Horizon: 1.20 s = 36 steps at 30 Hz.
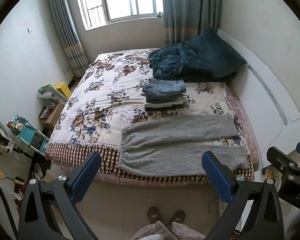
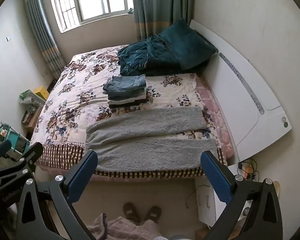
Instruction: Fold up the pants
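Along the near edge of the bed (image 1: pixel 86 156), grey fleece pants (image 1: pixel 180 146) lie spread flat, waistband toward the left, legs reaching the headboard (image 1: pixel 270 108) side. Just beyond them sits a stack of folded clothes (image 1: pixel 164 96) (jeans on top), and a dark teal quilt (image 1: pixel 194 60) is heaped at the far corner. Left gripper (image 1: pixel 152 165) and right gripper (image 2: pixel 149 164) hover short of the bed, jaws wide apart, holding nothing.
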Each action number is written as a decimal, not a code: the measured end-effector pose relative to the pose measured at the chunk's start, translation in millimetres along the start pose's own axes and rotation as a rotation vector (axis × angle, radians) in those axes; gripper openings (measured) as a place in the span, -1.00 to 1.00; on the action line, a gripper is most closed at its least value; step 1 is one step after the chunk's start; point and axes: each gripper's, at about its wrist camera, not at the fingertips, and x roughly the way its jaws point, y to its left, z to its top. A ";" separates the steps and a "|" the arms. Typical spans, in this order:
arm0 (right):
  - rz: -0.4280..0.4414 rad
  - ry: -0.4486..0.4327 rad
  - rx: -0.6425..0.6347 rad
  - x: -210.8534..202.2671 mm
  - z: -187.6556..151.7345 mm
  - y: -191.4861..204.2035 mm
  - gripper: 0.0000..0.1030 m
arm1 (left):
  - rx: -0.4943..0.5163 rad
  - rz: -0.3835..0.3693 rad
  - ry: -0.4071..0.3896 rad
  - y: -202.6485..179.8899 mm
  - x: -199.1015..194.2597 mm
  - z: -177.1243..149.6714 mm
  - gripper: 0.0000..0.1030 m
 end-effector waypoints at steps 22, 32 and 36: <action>-0.004 0.013 0.025 5.6 -4.1 -6.3 1.00 | 0.025 0.026 -0.008 -4.8 -5.2 6.6 0.99; 0.003 0.017 0.030 4.7 -2.1 -9.9 1.00 | 0.027 0.035 -0.014 -11.8 -4.2 9.6 0.99; 0.005 0.019 0.029 4.3 -2.2 -11.4 1.00 | 0.030 0.039 -0.014 -15.2 -3.6 11.1 0.99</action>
